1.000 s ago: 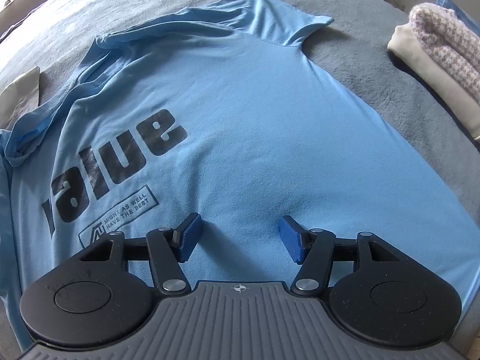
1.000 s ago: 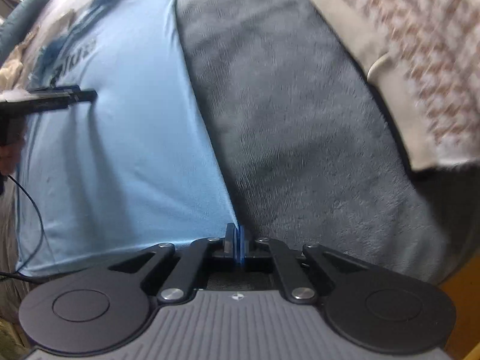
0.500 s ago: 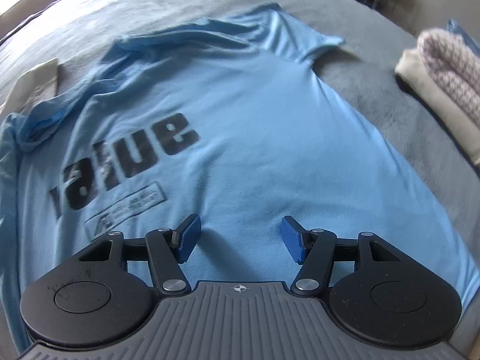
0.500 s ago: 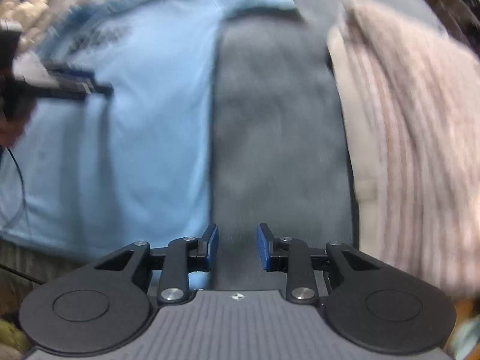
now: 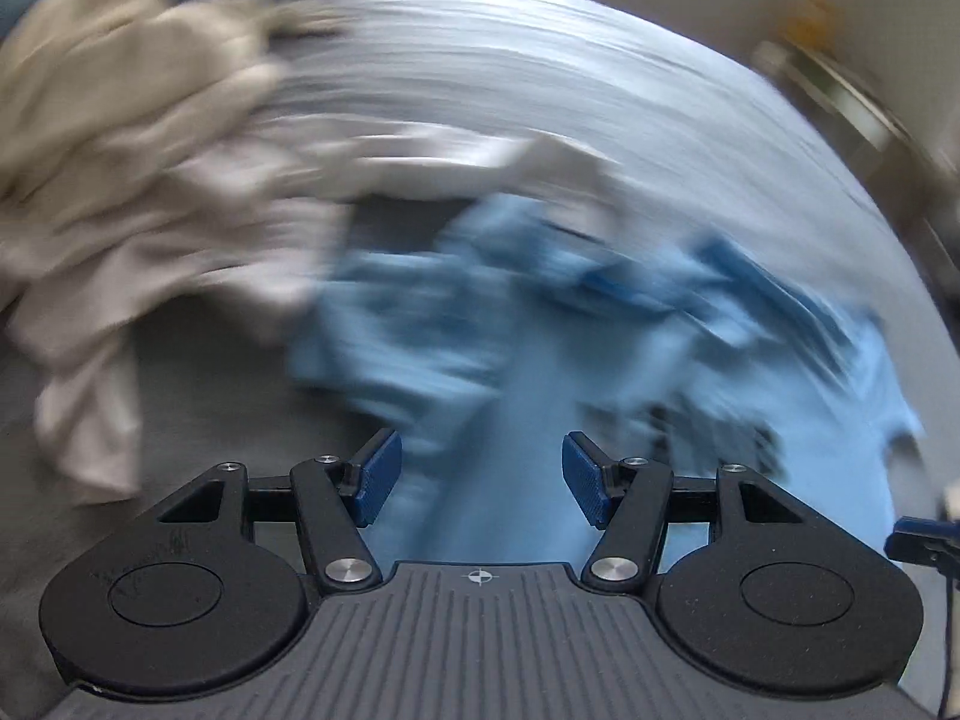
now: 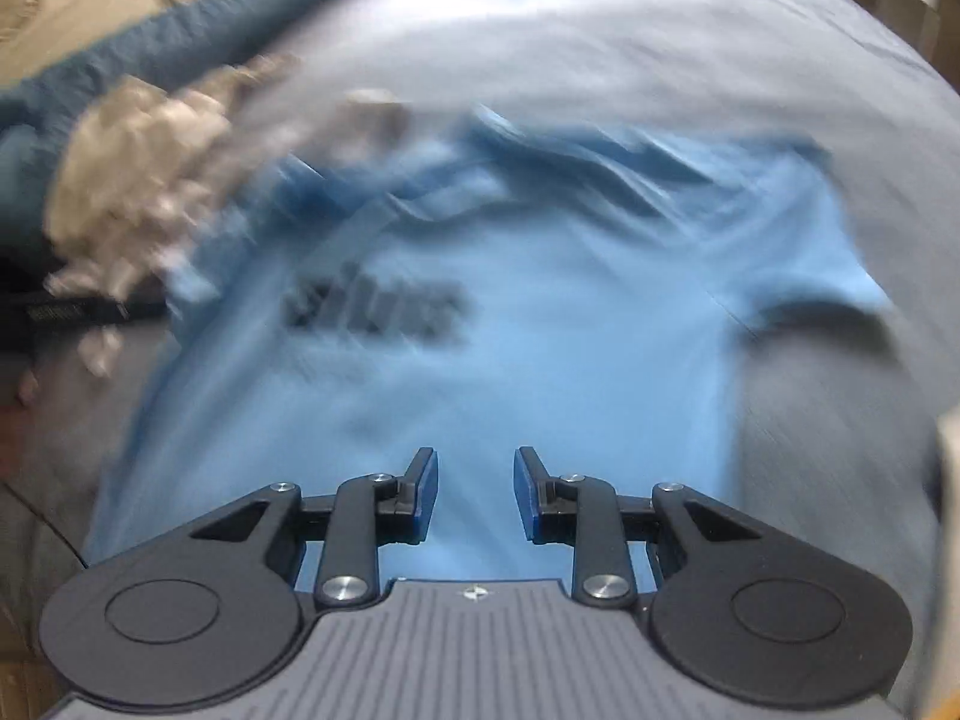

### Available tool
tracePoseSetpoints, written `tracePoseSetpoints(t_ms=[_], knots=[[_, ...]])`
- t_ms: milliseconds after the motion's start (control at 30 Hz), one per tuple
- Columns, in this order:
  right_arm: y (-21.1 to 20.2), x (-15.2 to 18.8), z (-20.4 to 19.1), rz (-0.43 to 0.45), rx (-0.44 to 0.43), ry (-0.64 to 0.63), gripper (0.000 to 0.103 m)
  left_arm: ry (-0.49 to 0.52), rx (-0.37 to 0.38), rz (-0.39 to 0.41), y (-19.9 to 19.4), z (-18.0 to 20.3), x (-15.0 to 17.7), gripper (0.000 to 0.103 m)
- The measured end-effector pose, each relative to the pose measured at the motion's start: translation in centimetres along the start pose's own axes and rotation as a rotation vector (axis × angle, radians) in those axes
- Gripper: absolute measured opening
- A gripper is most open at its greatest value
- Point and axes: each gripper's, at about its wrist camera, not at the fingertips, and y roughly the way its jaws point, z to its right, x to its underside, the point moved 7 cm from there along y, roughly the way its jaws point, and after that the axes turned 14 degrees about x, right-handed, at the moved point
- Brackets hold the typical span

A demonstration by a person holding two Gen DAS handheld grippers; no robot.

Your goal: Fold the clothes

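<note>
A light blue T-shirt (image 6: 570, 372) with black lettering (image 6: 378, 306) lies flat, print up, on the grey bed cover (image 6: 600, 30). My right gripper (image 6: 475, 492) hovers over its lower middle, open, with nothing between the pads. In the left wrist view the same T-shirt (image 5: 528, 324) is badly blurred, with its rumpled sleeve and collar ahead. The left gripper (image 5: 477, 477) stands open above the shirt's edge and holds nothing. Both views are smeared by motion.
A heap of beige and white clothes (image 5: 138, 180) lies left of the shirt on the grey cover (image 5: 570, 78). A teal blanket (image 6: 180, 36) runs along the far left. A cream item (image 6: 948, 480) shows at the right edge.
Both grippers have swung left and rolled. The right gripper, shut at the shirt's hem a second ago, has opened and now faces the print. The left view now takes in the beige heap.
</note>
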Motion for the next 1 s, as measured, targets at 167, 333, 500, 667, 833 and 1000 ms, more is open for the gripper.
tracePoseSetpoints(t_ms=[167,333,500,667,833,1000], knots=[[3.3,-8.0,-9.1,0.127,-0.126,-0.082,0.030,-0.219,0.061,0.020,2.0,-5.5,-1.8,0.060],[7.3,-13.0,-15.7,0.110,-0.169,-0.079,0.030,-0.329,0.124,0.049,4.9,-7.6,-3.2,0.052],[10.3,-16.6,-19.5,0.084,-0.162,-0.054,0.030,-0.342,0.151,0.081,6.5,-7.5,-3.9,0.001],[9.0,-17.6,-18.5,0.123,-0.147,-0.004,0.030,-0.065,0.196,0.233,2.9,-2.2,-5.4,0.001],[5.9,-16.2,-13.8,0.164,-0.060,0.074,0.030,0.455,0.276,0.180,2.0,6.7,-1.2,0.001],[5.5,-13.5,-9.3,0.126,0.039,0.093,0.030,0.685,0.273,-0.015,5.6,9.2,4.6,0.012]])
